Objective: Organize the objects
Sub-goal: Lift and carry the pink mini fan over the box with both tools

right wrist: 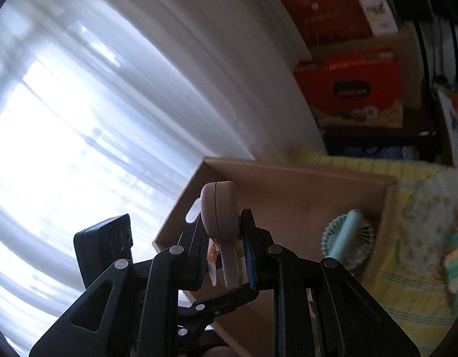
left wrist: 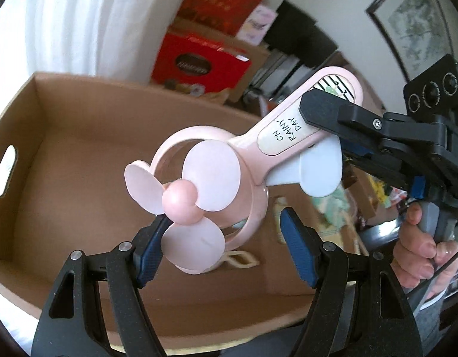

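In the left wrist view, the cardboard box (left wrist: 80, 136) fills the 9 o'clock side. The left hand-held gripper (left wrist: 221, 253) sits at 6 o'clock, jaws spread wide, gripping nothing; one fan blade overlaps its left pad. The pink handheld fan (left wrist: 229, 160) hangs above the box interior, handle pointing toward 2 o'clock. There the right hand-held gripper (left wrist: 321, 113) is clamped on the handle. In the right wrist view, a teal fan (right wrist: 346, 239) lies inside the box at 3 o'clock.
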`<state>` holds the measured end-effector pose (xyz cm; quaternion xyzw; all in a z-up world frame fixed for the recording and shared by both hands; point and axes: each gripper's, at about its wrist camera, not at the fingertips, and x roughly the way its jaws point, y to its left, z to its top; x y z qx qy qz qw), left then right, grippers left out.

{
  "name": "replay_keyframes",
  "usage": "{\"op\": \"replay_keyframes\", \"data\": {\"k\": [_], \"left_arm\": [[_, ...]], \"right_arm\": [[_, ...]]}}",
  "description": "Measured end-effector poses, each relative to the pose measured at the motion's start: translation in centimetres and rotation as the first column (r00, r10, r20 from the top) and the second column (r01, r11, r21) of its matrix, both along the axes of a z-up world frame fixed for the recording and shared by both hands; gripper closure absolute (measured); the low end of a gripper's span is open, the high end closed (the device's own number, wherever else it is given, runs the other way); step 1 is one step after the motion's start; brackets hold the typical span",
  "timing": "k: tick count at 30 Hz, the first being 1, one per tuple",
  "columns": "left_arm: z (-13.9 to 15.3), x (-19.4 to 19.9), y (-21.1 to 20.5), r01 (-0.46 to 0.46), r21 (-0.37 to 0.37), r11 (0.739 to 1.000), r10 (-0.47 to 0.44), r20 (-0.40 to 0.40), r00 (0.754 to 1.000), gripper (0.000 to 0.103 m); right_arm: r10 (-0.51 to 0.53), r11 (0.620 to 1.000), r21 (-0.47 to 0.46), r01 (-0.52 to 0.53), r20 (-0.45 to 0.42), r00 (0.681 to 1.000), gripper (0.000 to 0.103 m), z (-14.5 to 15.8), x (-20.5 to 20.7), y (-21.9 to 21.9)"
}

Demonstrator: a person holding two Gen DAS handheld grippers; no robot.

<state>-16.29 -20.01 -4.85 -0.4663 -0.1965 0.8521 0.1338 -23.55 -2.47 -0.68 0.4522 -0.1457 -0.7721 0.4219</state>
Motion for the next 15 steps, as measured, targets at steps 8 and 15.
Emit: {"op": "replay_keyframes", "data": {"k": [8, 15], "left_arm": [[-3.1, -2.5, -1.8, 0.013, -0.124, 0.992, 0.006, 0.151, 0.989, 0.033], [-5.9, -4.0, -2.4, 0.055, -0.158, 0.986, -0.009, 0.274, 0.962, 0.035]], "right_arm": [[0.022, 0.999, -0.03, -0.018, 0.131, 0.991, 0.083, -5.1, -3.2, -3.0], [0.024, 0.999, -0.039, -0.013, 0.276, 0.961, 0.083, -9.3, -5.4, -3.3]]}}
